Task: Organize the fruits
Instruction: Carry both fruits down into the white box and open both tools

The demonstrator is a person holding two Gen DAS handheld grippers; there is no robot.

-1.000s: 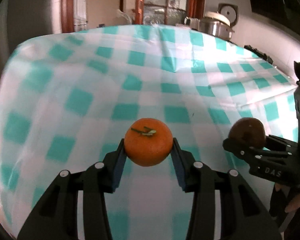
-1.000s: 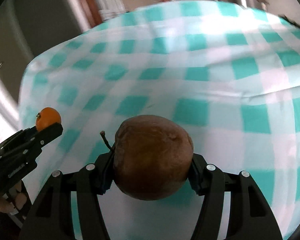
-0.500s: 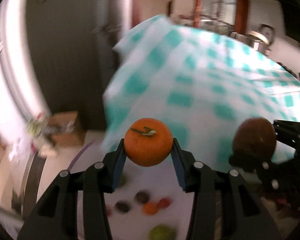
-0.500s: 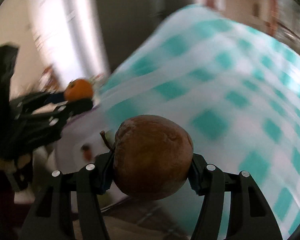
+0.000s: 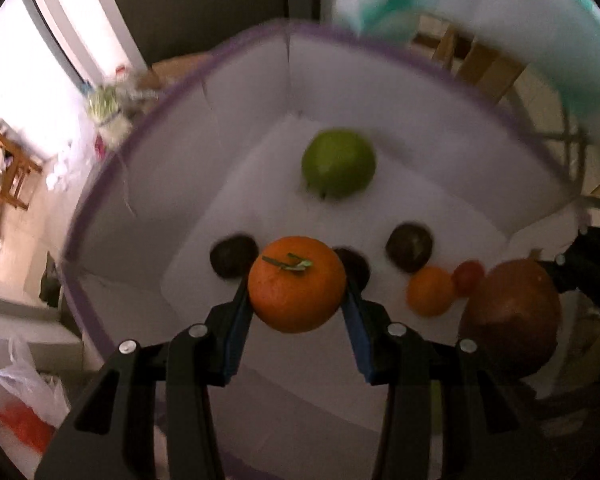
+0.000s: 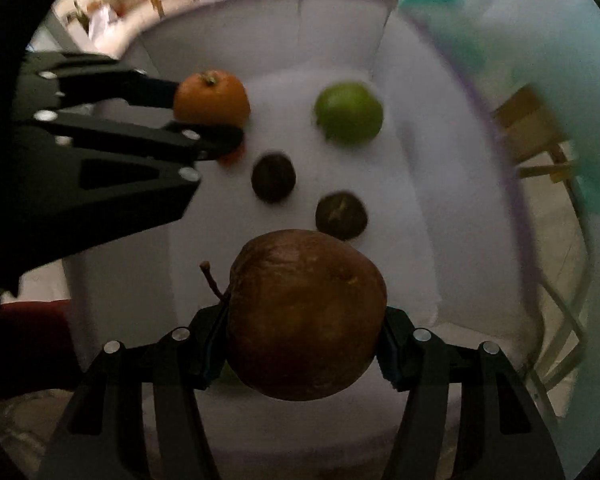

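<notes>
Left gripper (image 5: 297,304): it is clenched on the orange (image 5: 297,289), green stem tip facing up, at 6 o'clock of the left wrist view, held above the inside of the white bin (image 5: 400,80).
Right gripper (image 6: 304,340): it is grasping the brown apple (image 6: 306,316), stem pointing to 10 o'clock, also above the bin; in the left wrist view this apple shows at 4 o'clock.
Bin floor, near: three dark round fruits (image 5: 409,246) lie behind the held orange, one partly hidden by it; a small orange fruit (image 5: 430,290) touches a small red fruit (image 5: 468,277) at 3 o'clock.
Bin floor, far: a green apple (image 5: 339,163) lies alone at 12 o'clock, well apart from the dark fruits.
Bin rim: purple edge, white walls.
Beyond the bin: teal checked cloth (image 5: 500,20) at 1 o'clock, blurred.
</notes>
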